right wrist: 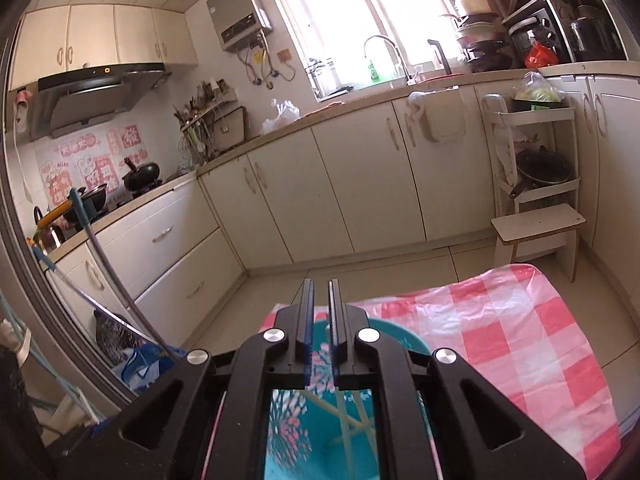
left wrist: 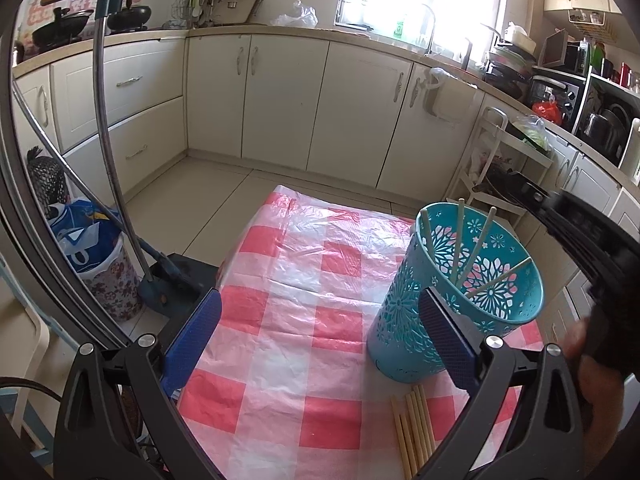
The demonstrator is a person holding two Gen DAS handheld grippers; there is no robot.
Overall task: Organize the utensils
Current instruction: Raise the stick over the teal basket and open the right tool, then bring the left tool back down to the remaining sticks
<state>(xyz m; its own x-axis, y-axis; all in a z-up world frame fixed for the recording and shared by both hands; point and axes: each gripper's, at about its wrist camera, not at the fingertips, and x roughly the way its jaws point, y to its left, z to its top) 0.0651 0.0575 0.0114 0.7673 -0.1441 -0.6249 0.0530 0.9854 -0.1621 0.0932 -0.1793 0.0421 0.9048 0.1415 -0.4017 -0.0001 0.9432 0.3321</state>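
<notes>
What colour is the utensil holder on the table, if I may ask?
Teal utensil holder, with cut-out flower patterns; clearest in the left wrist view.

Def a home kitchen, small apt-style. L-shaped run of cream cabinets (right wrist: 352,184) w/ a beige countertop (left wrist: 280,32), sink faucet (right wrist: 386,52) under a bright window (right wrist: 360,12). Range hood (right wrist: 92,92) over a stove w/ a black wok (right wrist: 140,176) on it, gas water heater (right wrist: 240,12) on the wall, utensil rack (right wrist: 200,120) by the backsplash. Toaster oven (left wrist: 554,96) and pots on shelves at the right, small white trolley (right wrist: 536,152), tiled floor (right wrist: 272,292). Table has a red-white checked plastic cover (left wrist: 288,280), very lived-in tbh.
</notes>
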